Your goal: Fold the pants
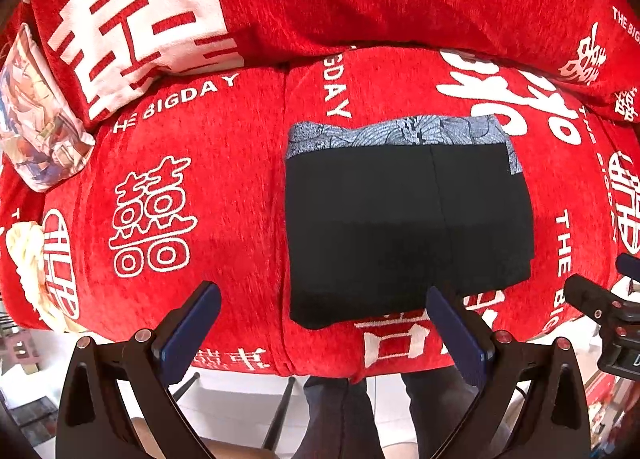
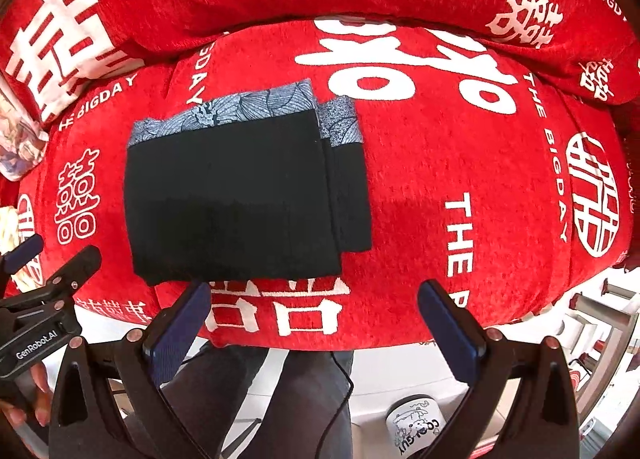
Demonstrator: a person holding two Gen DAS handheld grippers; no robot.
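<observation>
The black pants (image 1: 404, 227) (image 2: 240, 199) lie folded into a compact rectangle on the red sofa seat, with a blue-grey patterned band (image 1: 400, 131) (image 2: 240, 107) along the far edge. My left gripper (image 1: 324, 301) is open, held above the seat's front edge with nothing between its fingers; its right finger (image 1: 448, 311) overlaps the pants' near edge in view. My right gripper (image 2: 314, 301) is open and empty, to the right of the pants' near edge. The left gripper (image 2: 44, 279) shows at the left of the right wrist view.
The red sofa cover (image 1: 200, 187) (image 2: 460, 179) with white characters spans the seat and backrest. A printed cushion (image 1: 36, 119) leans at the far left. Below the seat edge are a person's legs (image 2: 280, 399), a white floor and a white cup (image 2: 412, 427).
</observation>
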